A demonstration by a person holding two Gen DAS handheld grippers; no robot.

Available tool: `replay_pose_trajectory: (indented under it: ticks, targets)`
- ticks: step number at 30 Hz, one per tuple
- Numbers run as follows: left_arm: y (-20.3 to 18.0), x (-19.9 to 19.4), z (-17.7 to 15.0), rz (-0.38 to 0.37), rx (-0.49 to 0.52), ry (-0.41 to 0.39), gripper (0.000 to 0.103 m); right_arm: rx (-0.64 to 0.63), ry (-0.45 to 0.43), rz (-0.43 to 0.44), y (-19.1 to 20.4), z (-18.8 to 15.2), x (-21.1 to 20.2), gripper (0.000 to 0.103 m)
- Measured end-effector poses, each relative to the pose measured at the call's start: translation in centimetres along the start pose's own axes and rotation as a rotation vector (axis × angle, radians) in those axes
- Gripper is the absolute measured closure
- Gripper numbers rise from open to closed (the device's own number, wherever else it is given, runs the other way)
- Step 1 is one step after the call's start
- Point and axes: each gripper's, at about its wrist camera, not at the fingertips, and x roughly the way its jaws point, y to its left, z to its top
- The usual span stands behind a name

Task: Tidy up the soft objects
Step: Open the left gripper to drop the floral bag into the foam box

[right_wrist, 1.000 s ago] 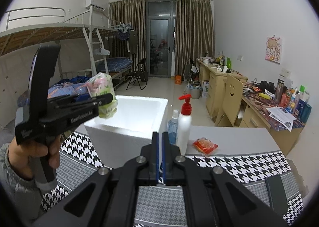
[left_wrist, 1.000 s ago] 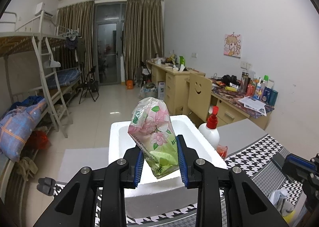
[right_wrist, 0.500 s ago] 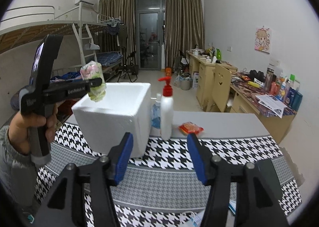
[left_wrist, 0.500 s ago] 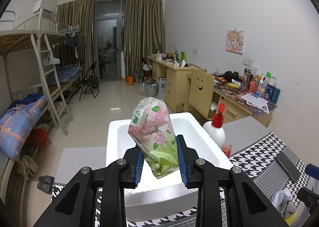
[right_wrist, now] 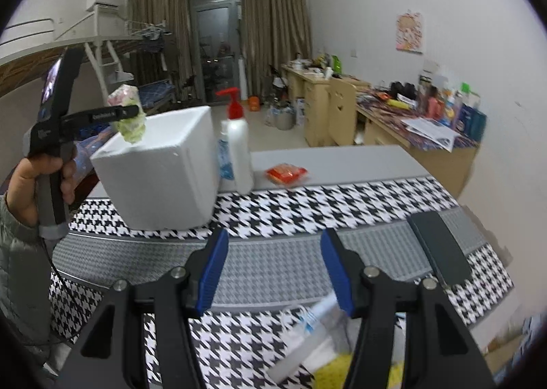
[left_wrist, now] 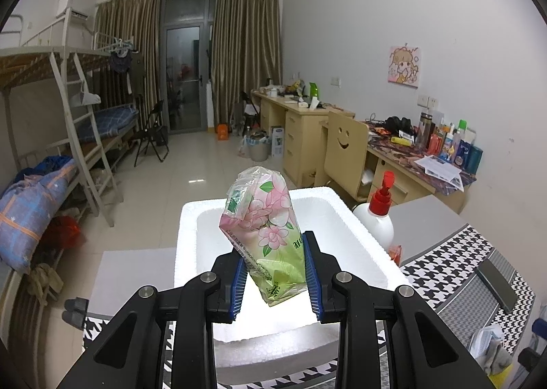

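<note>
My left gripper [left_wrist: 273, 278] is shut on a floral pink-and-green tissue pack [left_wrist: 265, 235] and holds it above the open white foam box [left_wrist: 362, 242]. The right wrist view shows the same pack [right_wrist: 128, 113] over the box's [right_wrist: 164, 180] near left corner. My right gripper [right_wrist: 275, 272] is open and empty, low over the houndstooth cloth [right_wrist: 307, 214]. A blurred pile of soft items in clear plastic and yellow [right_wrist: 321, 348] lies just below its fingers; this pile also shows in the left wrist view [left_wrist: 492, 351].
A white pump bottle with a red top [right_wrist: 237, 149] and a small blue-labelled bottle [right_wrist: 224, 156] stand right of the box. An orange packet [right_wrist: 286, 173] lies behind on the grey table. A dark phone [right_wrist: 441, 252] lies at the right.
My right gripper has opened from shut and dropped lower toward the pile at the table's near edge. My left gripper still holds the tissue pack over the box, slightly lower.
</note>
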Motion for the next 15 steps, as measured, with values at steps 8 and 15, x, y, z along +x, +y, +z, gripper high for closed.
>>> replay_pose_trajectory:
  ticks: [8,15]
  targets:
    - [0.1,0.6,-0.3,-0.002,0.000,0.013,0.071,0.077,0.073,-0.057,-1.6,-3.2,0.2,0.042]
    - [-0.1,0.8,-0.5,-0.004,0.004,0.024,0.071,0.113,0.153,-0.077,-1.6,-5.7,1.1,0.042]
